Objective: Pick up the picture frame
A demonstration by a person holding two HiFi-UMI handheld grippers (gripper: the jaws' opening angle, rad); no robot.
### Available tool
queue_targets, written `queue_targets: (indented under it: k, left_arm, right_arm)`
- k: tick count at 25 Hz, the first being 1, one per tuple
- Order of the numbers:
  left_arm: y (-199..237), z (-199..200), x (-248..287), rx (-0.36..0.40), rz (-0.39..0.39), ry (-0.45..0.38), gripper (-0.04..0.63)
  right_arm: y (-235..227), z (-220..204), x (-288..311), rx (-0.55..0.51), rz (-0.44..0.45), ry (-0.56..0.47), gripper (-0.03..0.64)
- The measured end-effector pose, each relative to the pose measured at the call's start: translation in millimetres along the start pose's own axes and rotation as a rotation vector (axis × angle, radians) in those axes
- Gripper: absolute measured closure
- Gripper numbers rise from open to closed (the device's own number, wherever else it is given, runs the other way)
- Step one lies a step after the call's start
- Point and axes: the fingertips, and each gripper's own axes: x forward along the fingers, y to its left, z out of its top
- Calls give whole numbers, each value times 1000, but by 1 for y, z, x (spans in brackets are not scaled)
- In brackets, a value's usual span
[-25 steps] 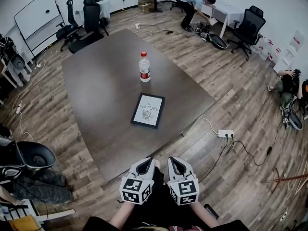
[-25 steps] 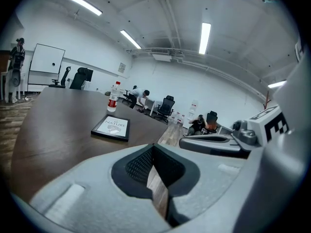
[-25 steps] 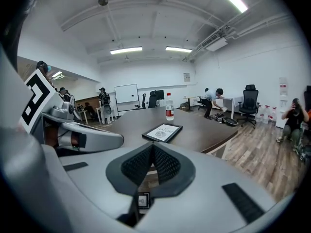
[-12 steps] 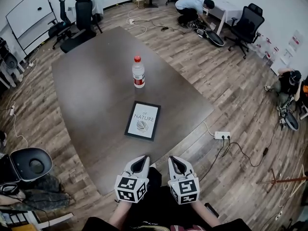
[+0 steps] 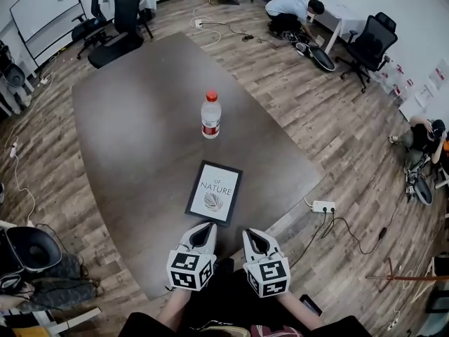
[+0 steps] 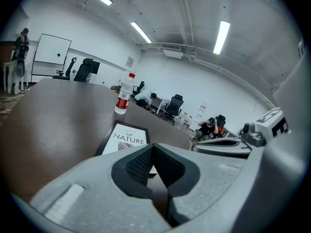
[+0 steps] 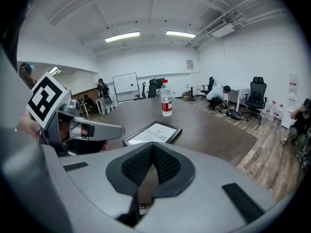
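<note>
Filling most of the head view, a dark wooden bench (image 5: 133, 139) is standing on a plank floor (image 5: 337, 118), its near edge running just under the person's hands. A whiteboard (image 5: 38, 16) is leaning by the wall past the bench's far left corner, and a black office chair (image 5: 118, 27) is sitting at the far edge. Another person (image 5: 291, 9) is crouching on the floor well beyond the far right corner.

The left tool (image 5: 205, 229) and the right tool (image 5: 252, 234) are hovering side by side at the near edge, both pointing forward and slightly down. Each gripper view is showing its jaws pressed fully together with nothing between them, so both tools are carrying nothing.

The picture frame (image 5: 214, 193) is lying flat on the bench close to the near edge, just beyond the tips of the two tools and apart from them. It is showing a black border and a white print with the word NATURE.

A clear water bottle (image 5: 210, 115) with a red cap and a red label is standing upright near the middle of the bench, beyond the frame and apart from it.

A white power strip (image 5: 323, 206) is lying on the floor off the bench's right edge.
</note>
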Motion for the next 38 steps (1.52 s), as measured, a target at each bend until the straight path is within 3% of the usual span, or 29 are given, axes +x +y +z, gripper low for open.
queue_targets:
  k: [3, 6, 9, 18, 22, 23, 25, 26, 32, 36, 38]
  left_arm:
    - [17, 2, 8, -20, 27, 11, 586]
    - [31, 4, 14, -59, -1, 19, 586]
    - [43, 10, 20, -73, 3, 24, 586]
    - [80, 23, 26, -78, 174, 32, 586]
    - [96, 19, 33, -90, 212, 85, 584]
    - [98, 16, 35, -98, 202, 110, 571]
    - [99, 10, 41, -134, 159, 164, 453]
    - [100, 8, 44, -151, 148, 182, 424]
    - [122, 4, 58, -100, 219, 270, 425]
    - [134, 0, 65, -168, 248, 309, 425]
    - [137, -1, 68, -165, 257, 319, 425]
  right_arm:
    - [-2, 8, 19, 15, 11, 6, 611]
    - [-2, 24, 32, 87, 61, -40, 611]
    - [-10, 33, 42, 117, 43, -47, 611]
    - [-18, 32, 75, 202, 62, 38, 609]
    - [-20, 26, 95, 280, 105, 105, 554]
    - [-22, 25, 99, 300, 101, 114, 554]
    - [-26, 24, 107, 331, 78, 132, 519]
    - [-28, 22, 111, 345, 65, 149, 486]
    - [-44, 3, 123, 438, -28, 255, 439]
    - [-49, -1, 132, 459, -63, 289, 439]
    - [-51, 0, 137, 441, -76, 286, 447]
